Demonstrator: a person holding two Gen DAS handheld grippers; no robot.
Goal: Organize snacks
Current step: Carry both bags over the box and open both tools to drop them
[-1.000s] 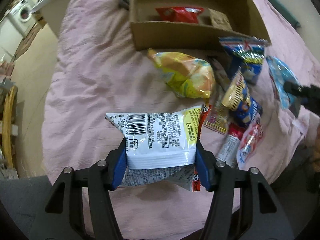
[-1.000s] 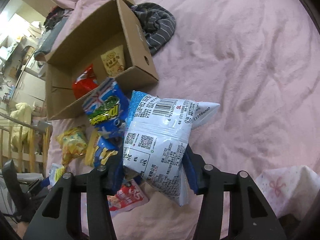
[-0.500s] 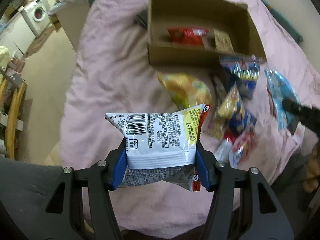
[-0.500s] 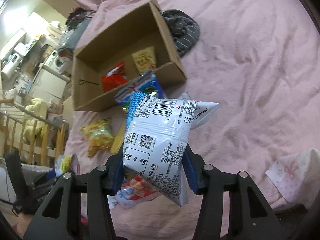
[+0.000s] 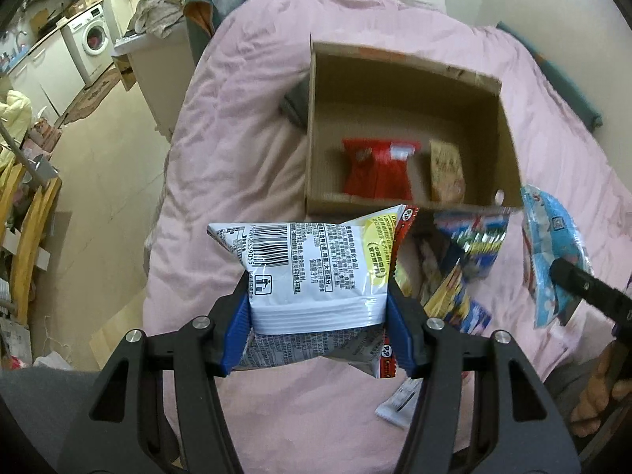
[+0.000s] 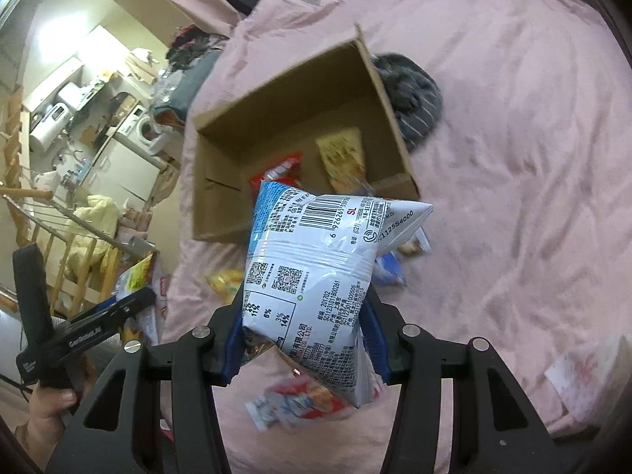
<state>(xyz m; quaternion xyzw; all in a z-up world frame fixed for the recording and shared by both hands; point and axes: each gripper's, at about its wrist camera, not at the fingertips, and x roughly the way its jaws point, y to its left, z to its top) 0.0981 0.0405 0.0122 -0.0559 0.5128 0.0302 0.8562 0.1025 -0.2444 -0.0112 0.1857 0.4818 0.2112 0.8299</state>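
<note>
My left gripper (image 5: pixel 318 328) is shut on a white snack bag with a yellow and red edge (image 5: pixel 312 268), held above the pink bed. My right gripper (image 6: pixel 304 335) is shut on a white and blue snack bag (image 6: pixel 316 264), also held in the air. An open cardboard box (image 5: pixel 407 75) lies ahead on the bed, with a red bag (image 5: pixel 375 170) and a tan packet (image 5: pixel 446 173) inside. The box also shows in the right wrist view (image 6: pixel 276 110). Several loose snack bags (image 5: pixel 466 260) lie in front of the box. The right gripper's blue bag shows at the right of the left wrist view (image 5: pixel 553 245).
A pink bedspread (image 5: pixel 237 138) covers the bed. A grey striped cloth (image 6: pixel 410 94) lies beside the box. The bed's left edge drops to a floor with a washing machine (image 5: pixel 93 35) and a wooden frame (image 5: pixel 27 237). A white patterned cloth (image 6: pixel 584 375) lies at the right.
Both grippers have risen and pulled back with their bags, so the box and the loose snacks look smaller and farther. The box interior shows more fully.
</note>
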